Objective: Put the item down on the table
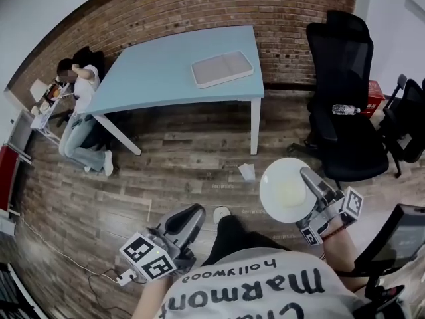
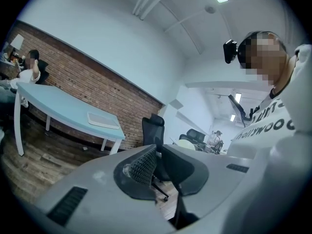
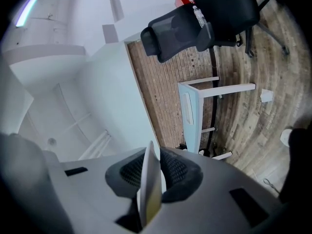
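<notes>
The right tool (image 1: 308, 179) is clenched on the rim of the white plate (image 1: 284, 190) and holds it above the wooden floor (image 1: 186, 153), well apart from the blue worktop (image 1: 166, 72). The left tool (image 1: 192, 214) has its 2 jaws together on nothing.

Your right gripper (image 3: 152, 167) was clamped on a thin white plate (image 3: 148, 196), seen edge-on. The blue table (image 3: 195, 130) and black chair (image 3: 185, 26) sat well beyond it.
</notes>
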`<state>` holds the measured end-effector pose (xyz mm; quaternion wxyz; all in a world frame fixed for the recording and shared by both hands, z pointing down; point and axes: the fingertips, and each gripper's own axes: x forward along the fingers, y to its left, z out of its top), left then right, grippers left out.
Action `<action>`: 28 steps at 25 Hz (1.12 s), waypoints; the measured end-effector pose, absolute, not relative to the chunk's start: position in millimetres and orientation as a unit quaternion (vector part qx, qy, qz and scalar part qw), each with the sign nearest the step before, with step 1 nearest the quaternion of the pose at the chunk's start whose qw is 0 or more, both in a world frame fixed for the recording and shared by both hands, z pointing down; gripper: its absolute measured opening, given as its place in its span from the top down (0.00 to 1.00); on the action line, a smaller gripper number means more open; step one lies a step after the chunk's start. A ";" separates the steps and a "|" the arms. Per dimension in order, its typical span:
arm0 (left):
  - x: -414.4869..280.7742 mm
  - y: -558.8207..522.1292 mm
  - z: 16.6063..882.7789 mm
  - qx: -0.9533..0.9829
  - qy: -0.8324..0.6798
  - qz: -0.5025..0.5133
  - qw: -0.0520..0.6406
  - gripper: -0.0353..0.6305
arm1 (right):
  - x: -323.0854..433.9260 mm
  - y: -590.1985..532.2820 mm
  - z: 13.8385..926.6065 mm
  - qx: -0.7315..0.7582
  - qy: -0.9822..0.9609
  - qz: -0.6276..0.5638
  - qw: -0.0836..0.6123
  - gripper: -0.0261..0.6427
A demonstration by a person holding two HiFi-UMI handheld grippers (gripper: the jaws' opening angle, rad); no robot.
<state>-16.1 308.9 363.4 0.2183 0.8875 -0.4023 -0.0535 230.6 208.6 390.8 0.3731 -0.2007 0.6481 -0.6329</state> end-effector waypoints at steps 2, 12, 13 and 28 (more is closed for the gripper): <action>-17.8 297.5 368.6 0.890 -0.394 -0.057 0.222 0.89 | 230.4 201.2 392.6 -0.208 0.647 -0.631 0.374 0.90; -42.7 213.1 369.1 0.896 -0.377 -0.067 0.225 0.89 | 204.3 132.9 384.3 -0.218 0.651 -0.622 0.376 0.90; -48.3 205.0 369.3 0.895 -0.378 -0.069 0.226 0.89 | 199.5 125.5 384.6 -0.218 0.651 -0.622 0.375 0.90; -122.7 89.6 347.3 0.903 -0.353 -0.074 0.232 0.89 | 136.7 23.1 364.2 -0.245 0.641 -0.612 0.394 0.90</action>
